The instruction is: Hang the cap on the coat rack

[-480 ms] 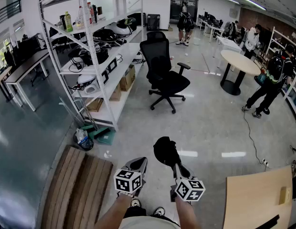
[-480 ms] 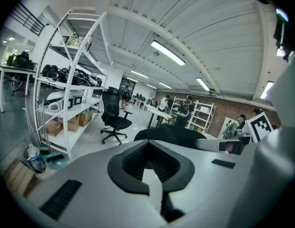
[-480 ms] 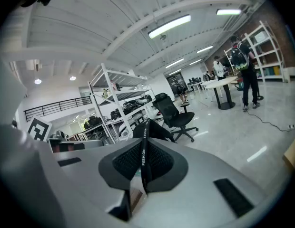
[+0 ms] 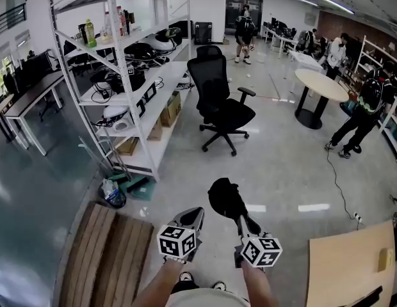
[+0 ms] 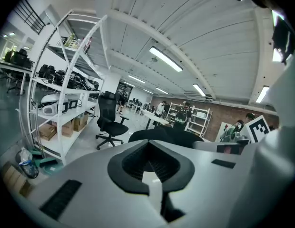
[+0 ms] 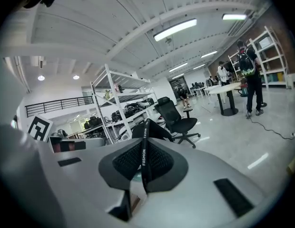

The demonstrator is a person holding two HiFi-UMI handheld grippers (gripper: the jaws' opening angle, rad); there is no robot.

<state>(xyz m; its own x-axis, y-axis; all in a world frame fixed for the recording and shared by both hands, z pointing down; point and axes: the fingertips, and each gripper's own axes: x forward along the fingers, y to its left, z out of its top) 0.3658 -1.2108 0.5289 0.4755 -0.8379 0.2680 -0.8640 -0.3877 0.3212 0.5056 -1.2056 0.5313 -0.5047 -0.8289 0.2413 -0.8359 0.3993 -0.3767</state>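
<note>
Right gripper (image 4: pixel 241 222): fingers pinched shut on strap of black cap (image 4: pixel 223 197). Cap hung just ahead of fingertips, above floor. Left gripper (image 4: pixel 193 216): fingers together, empty, just left of cap. Coat rack not seen in any view.

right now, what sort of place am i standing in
Probably an open-plan office or lab workspace: a white shelving rack loaded with gear and boxes, a black swivel office chair, and a round table with people standing nearby.
</note>
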